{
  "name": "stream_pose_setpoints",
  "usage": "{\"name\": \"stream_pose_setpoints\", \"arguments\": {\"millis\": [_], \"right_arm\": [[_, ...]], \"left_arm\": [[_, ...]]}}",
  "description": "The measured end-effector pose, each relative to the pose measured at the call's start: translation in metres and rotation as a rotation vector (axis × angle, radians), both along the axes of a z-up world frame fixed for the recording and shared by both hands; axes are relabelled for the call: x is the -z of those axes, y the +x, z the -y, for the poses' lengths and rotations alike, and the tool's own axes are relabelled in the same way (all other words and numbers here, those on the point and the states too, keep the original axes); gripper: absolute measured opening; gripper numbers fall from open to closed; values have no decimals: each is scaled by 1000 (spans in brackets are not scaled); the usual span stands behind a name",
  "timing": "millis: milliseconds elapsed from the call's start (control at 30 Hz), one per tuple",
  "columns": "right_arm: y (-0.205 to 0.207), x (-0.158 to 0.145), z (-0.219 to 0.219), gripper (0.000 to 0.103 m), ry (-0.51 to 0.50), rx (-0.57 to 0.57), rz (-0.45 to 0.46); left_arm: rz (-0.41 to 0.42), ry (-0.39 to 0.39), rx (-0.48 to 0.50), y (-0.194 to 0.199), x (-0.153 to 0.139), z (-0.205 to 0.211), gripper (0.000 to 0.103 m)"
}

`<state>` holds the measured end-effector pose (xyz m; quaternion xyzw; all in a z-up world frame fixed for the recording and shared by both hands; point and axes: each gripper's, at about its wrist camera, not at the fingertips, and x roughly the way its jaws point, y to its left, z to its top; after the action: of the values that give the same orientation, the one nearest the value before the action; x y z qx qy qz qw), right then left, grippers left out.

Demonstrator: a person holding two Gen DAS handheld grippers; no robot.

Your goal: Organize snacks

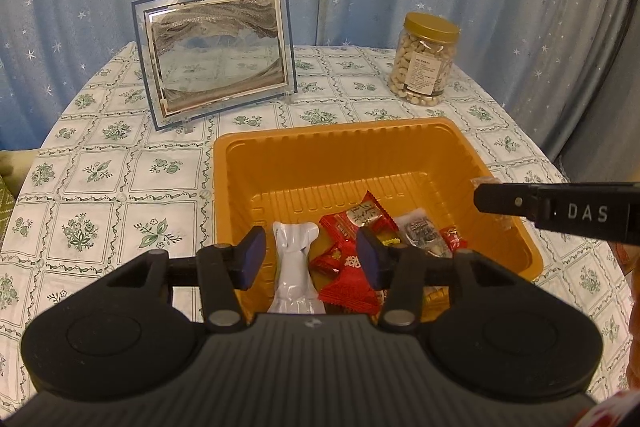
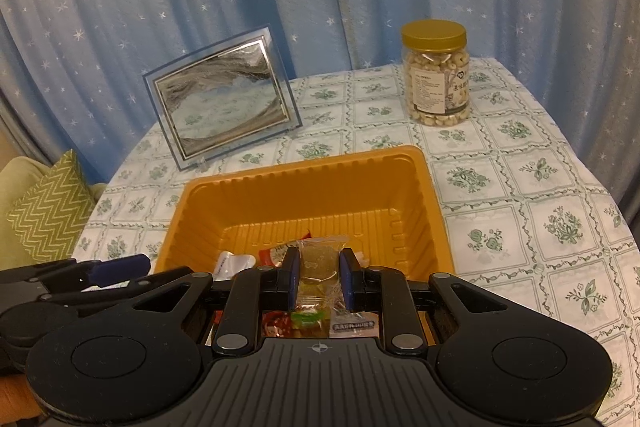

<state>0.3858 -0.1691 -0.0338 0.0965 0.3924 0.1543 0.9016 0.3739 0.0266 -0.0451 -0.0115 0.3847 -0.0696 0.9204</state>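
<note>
An orange plastic tray (image 1: 332,131) (image 2: 304,163) sits on the flowered tablecloth. In it lie a white packet (image 1: 296,267), red candy packets (image 1: 348,287) and a grey wrapped snack (image 1: 420,231). My left gripper (image 1: 310,247) hangs open over the tray's near side; the white packet lies below, between its blue pads (image 1: 252,259), which do not press it. My right gripper (image 2: 319,267) is shut on a clear-wrapped yellowish snack (image 2: 318,263) above the tray. From the left wrist view, the right gripper (image 1: 496,199) reaches in over the tray's right rim.
A gold-lidded jar of nuts (image 1: 424,67) (image 2: 438,83) stands at the back right. A glass sand-art frame (image 1: 216,55) (image 2: 224,95) stands at the back left. Blue starred curtains hang behind the table. A green zigzag cushion (image 2: 48,211) lies off the table's left edge.
</note>
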Motion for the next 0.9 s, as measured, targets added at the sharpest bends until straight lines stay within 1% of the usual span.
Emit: {"name": "stream_pose_setpoints", "arguments": {"millis": [133, 200, 233, 267, 300, 367, 500, 567, 633, 767, 900], "right_arm": [[3, -1, 1, 21, 22, 4, 5], [6, -1, 3, 21, 65, 11, 12], [8, 0, 5, 22, 95, 9, 8], [10, 0, 7, 24, 120, 12, 3], [11, -1, 9, 41, 129, 22, 2], [8, -3, 16, 66, 143, 55, 20], [2, -3, 28, 66, 146, 81, 6], [-6, -1, 33, 66, 142, 91, -4], [-15, 0, 38, 66, 133, 102, -16], [-40, 3, 44, 66, 117, 109, -40], [-68, 3, 47, 66, 96, 110, -70]], "left_arm": [[1, 0, -1, 0, -1, -1, 46], [1, 0, -4, -1, -2, -3, 48], [2, 1, -8, -2, -2, -4, 50], [4, 1, -10, -4, -2, -5, 52], [4, 1, -12, -5, -2, -6, 52], [6, -1, -18, -8, -2, -8, 55], [6, -10, -30, -18, -1, -11, 60], [11, -9, -32, -26, -1, -10, 66], [14, -9, -34, -35, -1, -9, 69], [11, -24, -48, -56, -2, -7, 81], [13, -38, -57, -82, -8, -5, 89]]}}
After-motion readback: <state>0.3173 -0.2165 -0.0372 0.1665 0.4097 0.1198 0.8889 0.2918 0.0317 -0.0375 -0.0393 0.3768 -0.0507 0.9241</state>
